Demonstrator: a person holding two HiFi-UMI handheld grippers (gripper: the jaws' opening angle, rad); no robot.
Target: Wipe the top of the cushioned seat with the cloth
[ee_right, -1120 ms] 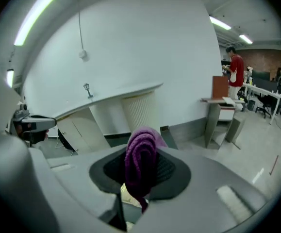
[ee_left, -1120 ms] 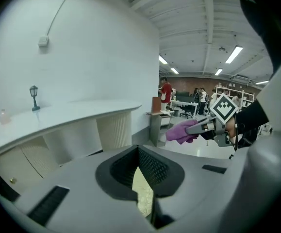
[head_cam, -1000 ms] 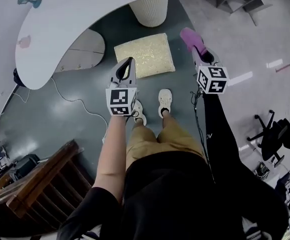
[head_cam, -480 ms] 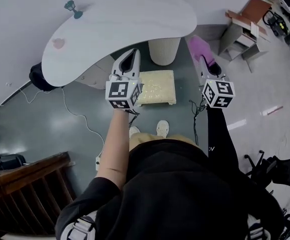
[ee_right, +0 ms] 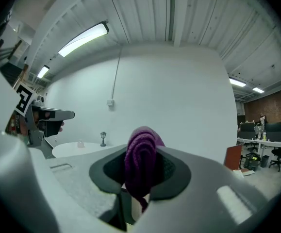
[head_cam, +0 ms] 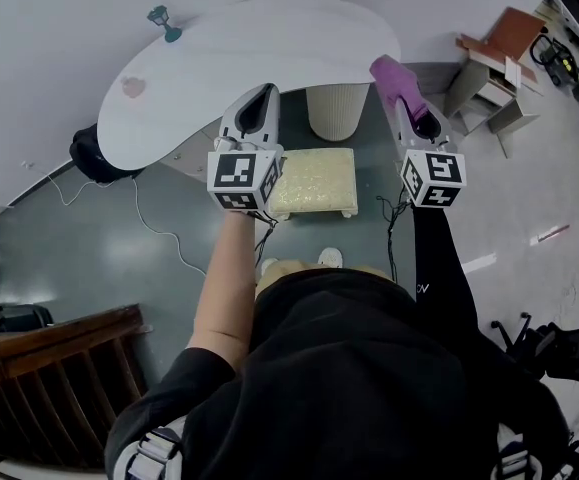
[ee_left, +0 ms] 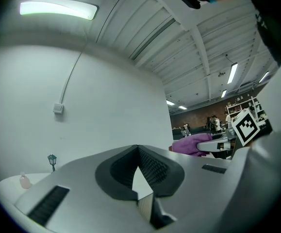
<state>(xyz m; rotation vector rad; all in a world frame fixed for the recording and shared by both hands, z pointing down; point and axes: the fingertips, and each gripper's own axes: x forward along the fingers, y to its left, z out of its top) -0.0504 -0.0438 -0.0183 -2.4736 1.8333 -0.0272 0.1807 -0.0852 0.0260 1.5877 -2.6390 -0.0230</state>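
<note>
The cushioned seat (head_cam: 314, 181) is a pale yellow square pad on the floor under a white table, seen in the head view between both grippers. My right gripper (head_cam: 397, 86) is shut on a purple cloth (head_cam: 390, 76), held high and to the right of the seat. That cloth (ee_right: 141, 159) bulges out between the jaws in the right gripper view. My left gripper (head_cam: 257, 104) is shut with nothing in it, raised left of the seat; in its own view the jaws (ee_left: 139, 166) meet, and the cloth (ee_left: 191, 143) shows at the right.
A white curved table (head_cam: 249, 63) stands over a ribbed white pedestal (head_cam: 337, 108). A small lamp figure (head_cam: 163, 18) and a pink item (head_cam: 132, 86) rest on it. A cable (head_cam: 159, 238) runs across the grey floor. Wooden rails (head_cam: 49, 368) lie lower left; a brown chair (head_cam: 504, 43) upper right.
The head camera has tilted upward, so the seat and table slid down the picture. Both grippers rose together and point level toward the wall. The cloth stays held.
</note>
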